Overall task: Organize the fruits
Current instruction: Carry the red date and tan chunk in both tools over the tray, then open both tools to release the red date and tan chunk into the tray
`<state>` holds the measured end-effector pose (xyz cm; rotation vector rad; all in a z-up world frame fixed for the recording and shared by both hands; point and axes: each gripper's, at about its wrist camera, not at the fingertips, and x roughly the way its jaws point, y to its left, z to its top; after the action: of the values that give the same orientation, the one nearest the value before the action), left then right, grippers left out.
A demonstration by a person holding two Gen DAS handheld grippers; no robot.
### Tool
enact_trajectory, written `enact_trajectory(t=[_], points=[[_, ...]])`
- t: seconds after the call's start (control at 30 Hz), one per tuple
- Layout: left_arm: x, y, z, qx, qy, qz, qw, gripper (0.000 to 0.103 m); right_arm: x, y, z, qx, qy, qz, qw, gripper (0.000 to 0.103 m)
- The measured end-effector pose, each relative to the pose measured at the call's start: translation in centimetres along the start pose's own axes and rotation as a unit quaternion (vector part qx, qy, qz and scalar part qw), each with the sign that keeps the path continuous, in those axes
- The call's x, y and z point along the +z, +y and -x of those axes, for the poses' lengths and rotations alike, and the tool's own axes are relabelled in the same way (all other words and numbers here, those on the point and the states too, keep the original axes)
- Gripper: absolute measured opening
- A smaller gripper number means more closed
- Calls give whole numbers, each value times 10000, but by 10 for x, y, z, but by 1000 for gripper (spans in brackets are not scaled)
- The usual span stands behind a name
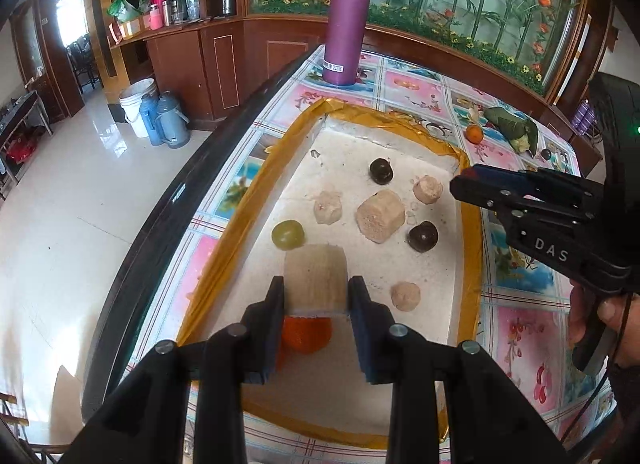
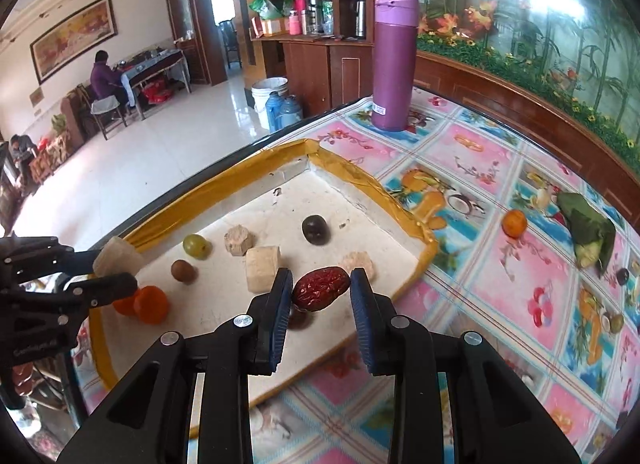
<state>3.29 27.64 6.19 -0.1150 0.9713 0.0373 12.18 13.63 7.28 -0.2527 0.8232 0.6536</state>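
Observation:
A white tray with a gold taped rim lies on the table and holds several fruits. My left gripper is shut on a pale cut sugarcane chunk, held above an orange; it also shows in the right wrist view. My right gripper has its jaws spread, with a red date between the pads; only the left pad seems to touch it. In the tray lie a green grape, dark round fruits and more pale chunks.
A purple bottle stands at the table's far end. On the flowered cloth lie a small orange, a green leaf-wrapped dumpling and a small dark fruit. The table's dark edge runs along the left.

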Motion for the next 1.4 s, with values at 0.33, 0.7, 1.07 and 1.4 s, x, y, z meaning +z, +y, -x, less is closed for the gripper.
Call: enact_trajectory(t=[0.33,0.7,1.07,1.4], points=[[-12,-17,-19,-289,244,-54,9993,34,11,-1,-39,28,235,79,9997,29],[-13,-27,-28,-287,233,31,9993,34,14,2,-63,25,418,249,9988,29],[-27,-42,-34,-154,327,-188,9992,34,11,8,-68,-41,476,479,9977,29],[-38,-45,-32,-223,399,-163,9988,35,8,12,-66,-150,448,663,9967,29]])
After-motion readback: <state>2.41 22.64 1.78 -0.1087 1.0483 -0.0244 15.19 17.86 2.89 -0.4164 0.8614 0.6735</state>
